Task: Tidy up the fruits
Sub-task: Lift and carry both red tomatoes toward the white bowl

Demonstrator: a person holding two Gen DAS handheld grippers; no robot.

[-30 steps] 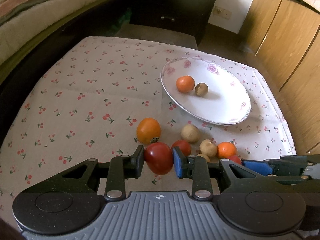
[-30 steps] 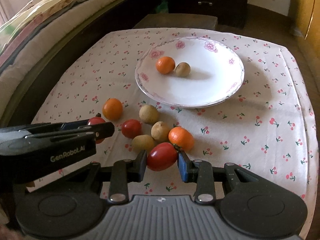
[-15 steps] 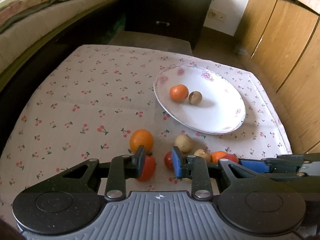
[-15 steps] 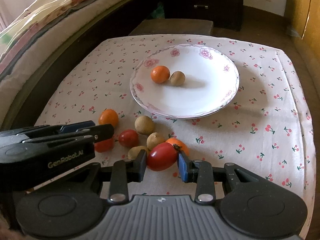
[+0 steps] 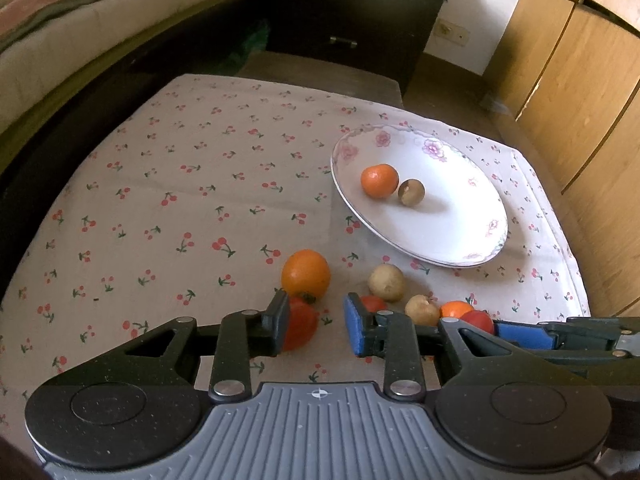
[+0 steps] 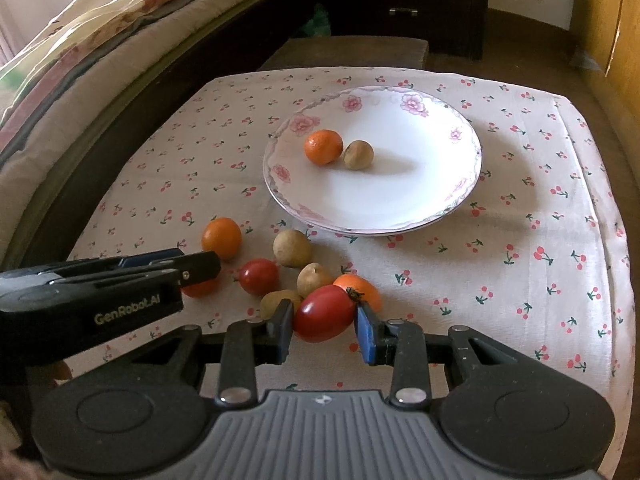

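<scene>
My left gripper has its jaws opening. A red tomato rests on the cloth against the left pad, with a clear gap to the blue right pad. My right gripper is shut on another red tomato, held just above the cloth. A white flowered plate farther back holds a tangerine and a brown round fruit. An orange, a small tomato, a tangerine and three brownish fruits lie loose near the grippers.
The table wears a cherry-print cloth whose edges drop off on all sides. A bed runs along the left, a dark drawer unit stands behind, and wooden cupboards close the right. My left gripper reaches in beside the right one.
The red tomato gripped between the left gripper's pads a second ago has slipped out and now rests beside the left pad. The right gripper keeps its tomato.
</scene>
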